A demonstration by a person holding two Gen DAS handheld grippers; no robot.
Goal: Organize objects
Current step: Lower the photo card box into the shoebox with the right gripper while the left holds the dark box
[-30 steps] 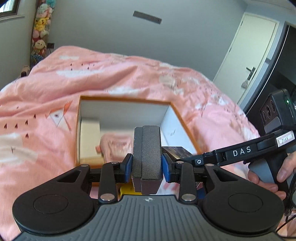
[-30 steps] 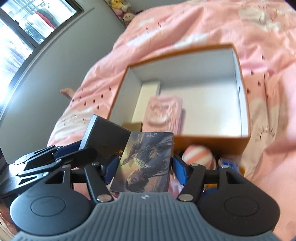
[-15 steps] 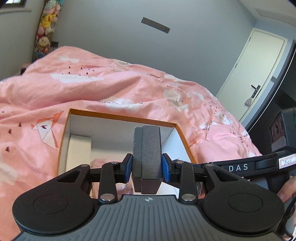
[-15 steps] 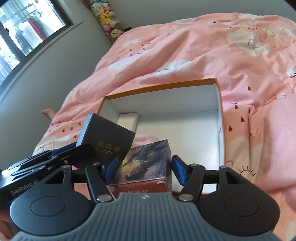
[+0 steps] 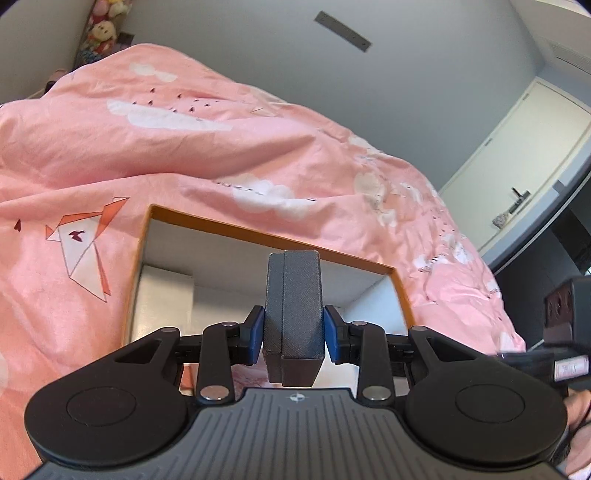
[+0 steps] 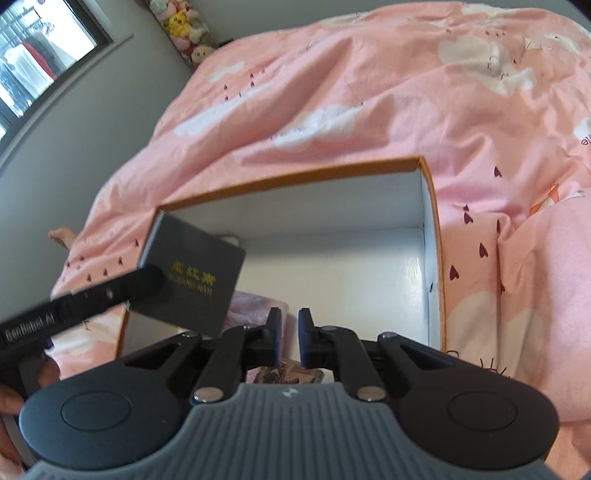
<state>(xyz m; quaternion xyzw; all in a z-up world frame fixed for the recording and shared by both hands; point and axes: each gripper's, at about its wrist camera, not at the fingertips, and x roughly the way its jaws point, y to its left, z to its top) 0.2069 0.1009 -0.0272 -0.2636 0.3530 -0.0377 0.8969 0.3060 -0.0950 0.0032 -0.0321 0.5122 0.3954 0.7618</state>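
My left gripper (image 5: 293, 332) is shut on a dark grey textured box (image 5: 295, 288), held upright over the orange-rimmed white carton (image 5: 258, 232). In the right wrist view the same dark box (image 6: 192, 273), with gold lettering, hangs over the carton's (image 6: 295, 177) left side in the left gripper (image 6: 74, 306). My right gripper (image 6: 288, 332) is closing above the carton floor; its jaws are nearly together and nothing is between them. The picture-printed box (image 6: 284, 373) lies just below it, mostly hidden by the gripper body.
A white flat box (image 5: 162, 299) stands along the carton's left wall and a pink pack (image 6: 255, 306) lies on its floor. The carton sits on a pink duvet (image 5: 221, 155). Behind are plush toys (image 6: 184, 26), a window (image 6: 33, 66) and a door (image 5: 517, 177).
The right gripper has let go of the picture box, which now lies low in the carton, and its jaws have come together. Both grippers moved forward over the carton, the left still holding the dark box.
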